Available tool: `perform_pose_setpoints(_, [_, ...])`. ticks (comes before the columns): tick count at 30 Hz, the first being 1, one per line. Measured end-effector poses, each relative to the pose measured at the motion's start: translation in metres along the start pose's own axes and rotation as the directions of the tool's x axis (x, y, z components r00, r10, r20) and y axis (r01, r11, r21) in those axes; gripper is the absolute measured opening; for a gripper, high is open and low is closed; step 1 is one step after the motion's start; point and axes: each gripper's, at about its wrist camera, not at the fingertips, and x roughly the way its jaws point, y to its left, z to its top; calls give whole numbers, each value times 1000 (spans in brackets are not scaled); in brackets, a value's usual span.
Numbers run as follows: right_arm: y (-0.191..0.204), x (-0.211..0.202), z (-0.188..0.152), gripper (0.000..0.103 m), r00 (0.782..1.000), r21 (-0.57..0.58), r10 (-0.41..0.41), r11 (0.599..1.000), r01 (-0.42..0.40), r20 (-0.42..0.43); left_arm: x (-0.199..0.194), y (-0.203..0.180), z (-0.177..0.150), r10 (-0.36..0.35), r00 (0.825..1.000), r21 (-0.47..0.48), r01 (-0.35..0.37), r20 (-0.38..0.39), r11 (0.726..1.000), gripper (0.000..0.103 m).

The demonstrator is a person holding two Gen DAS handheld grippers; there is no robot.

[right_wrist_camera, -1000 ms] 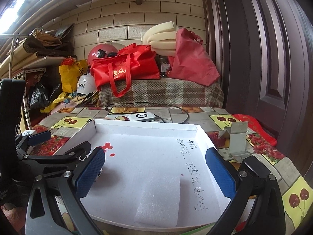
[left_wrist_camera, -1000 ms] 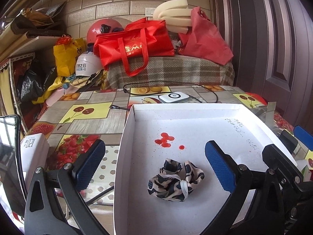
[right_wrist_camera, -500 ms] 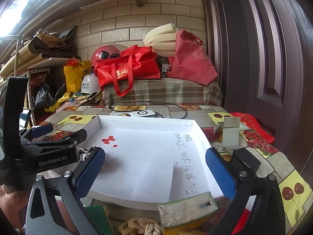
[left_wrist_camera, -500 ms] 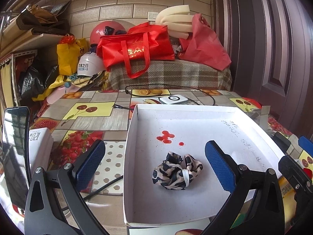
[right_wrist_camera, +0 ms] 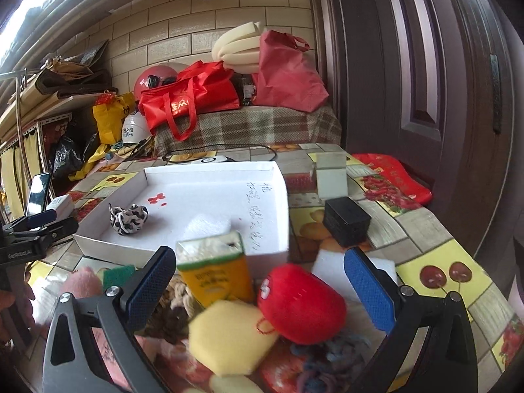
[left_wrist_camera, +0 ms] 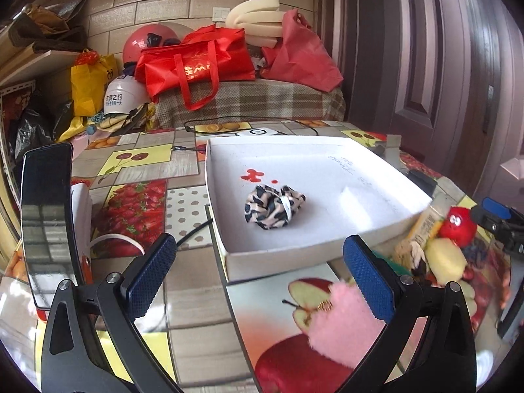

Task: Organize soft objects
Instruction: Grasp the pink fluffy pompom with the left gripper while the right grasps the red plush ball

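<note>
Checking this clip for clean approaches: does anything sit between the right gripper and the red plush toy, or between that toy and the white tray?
Nothing blocks the open right gripper; the red plush toy lies between its fingers. Toward the white tray, a yellow-orange carton stands upright at the near wall, left of the toy; the wall directly behind the toy looks clear.

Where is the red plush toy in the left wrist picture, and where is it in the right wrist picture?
Left wrist view: the red plush toy is at the far right edge, beside the near right corner of the white box.
Right wrist view: the red plush toy is low in the centre, between the open fingers of the right tool.
Shared landmark: the leopard-print scrunchie inside the white box.
</note>
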Motion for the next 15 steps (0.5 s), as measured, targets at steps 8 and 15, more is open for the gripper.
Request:
perform_pose_setpoints(8, [-44, -11, -16, 103, 987, 91, 1, 996, 14, -158, -1, -21, -19, -114, 979, 81, 129, -168, 988, 103])
perform_pose_setpoints(15, [-34, 4, -8, 102, 990, 48, 36, 998, -30, -139, 4, -29, -26, -156, 963, 92, 180, -218, 979, 103])
